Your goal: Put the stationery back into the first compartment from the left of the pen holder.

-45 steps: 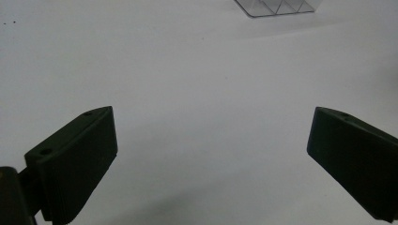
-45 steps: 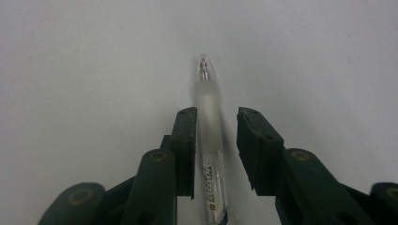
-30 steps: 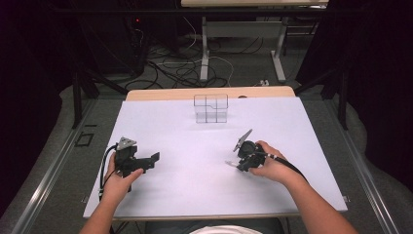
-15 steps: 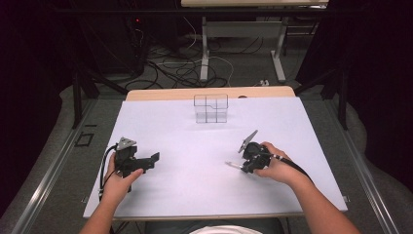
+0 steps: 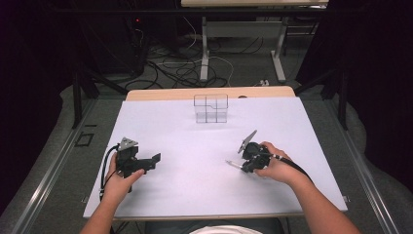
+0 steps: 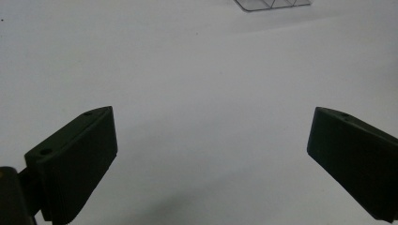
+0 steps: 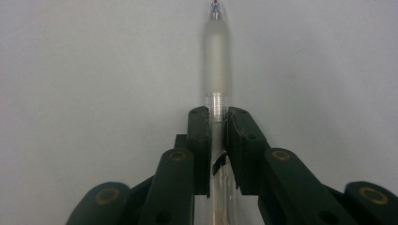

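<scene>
While our left gripper (image 5: 155,159) rests wide open on the table (image 5: 195,146), our right gripper (image 7: 217,123) has just closed on a pen (image 7: 215,51).

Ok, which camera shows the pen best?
The right gripper view: the pen runs up the middle, clamped by the right hand-held gripper, its tip clear. The high view shows a small sliver of it poking from that gripper.
</scene>
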The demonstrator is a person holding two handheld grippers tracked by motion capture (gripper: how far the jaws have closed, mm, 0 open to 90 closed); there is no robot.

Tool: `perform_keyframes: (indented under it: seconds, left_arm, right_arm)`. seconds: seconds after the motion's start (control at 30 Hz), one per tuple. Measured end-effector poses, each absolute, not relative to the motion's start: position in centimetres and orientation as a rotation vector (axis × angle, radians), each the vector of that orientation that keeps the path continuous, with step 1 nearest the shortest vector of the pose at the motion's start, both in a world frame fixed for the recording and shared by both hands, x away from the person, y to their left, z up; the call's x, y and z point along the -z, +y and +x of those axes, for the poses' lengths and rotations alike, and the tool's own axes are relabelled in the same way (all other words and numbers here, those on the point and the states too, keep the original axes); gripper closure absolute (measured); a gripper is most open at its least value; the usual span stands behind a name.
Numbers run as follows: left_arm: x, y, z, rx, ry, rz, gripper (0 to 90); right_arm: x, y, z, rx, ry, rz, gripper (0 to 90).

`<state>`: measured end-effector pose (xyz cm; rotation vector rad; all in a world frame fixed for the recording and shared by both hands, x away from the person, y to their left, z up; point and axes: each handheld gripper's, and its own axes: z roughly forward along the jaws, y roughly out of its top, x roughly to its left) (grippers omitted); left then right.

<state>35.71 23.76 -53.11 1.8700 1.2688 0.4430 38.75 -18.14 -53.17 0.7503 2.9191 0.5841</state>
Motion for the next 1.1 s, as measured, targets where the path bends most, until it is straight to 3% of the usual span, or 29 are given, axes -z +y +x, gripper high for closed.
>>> perform_keyframes:
  seconds: [1.1]
  left_arm:
    - [52.6, 23.0, 35.2, -0.401, 1.188, 1.851, 1.0]
  right_arm:
    - [51.3, -16.8, 38.0, -0.956, 2.715, 0.761, 79.6]
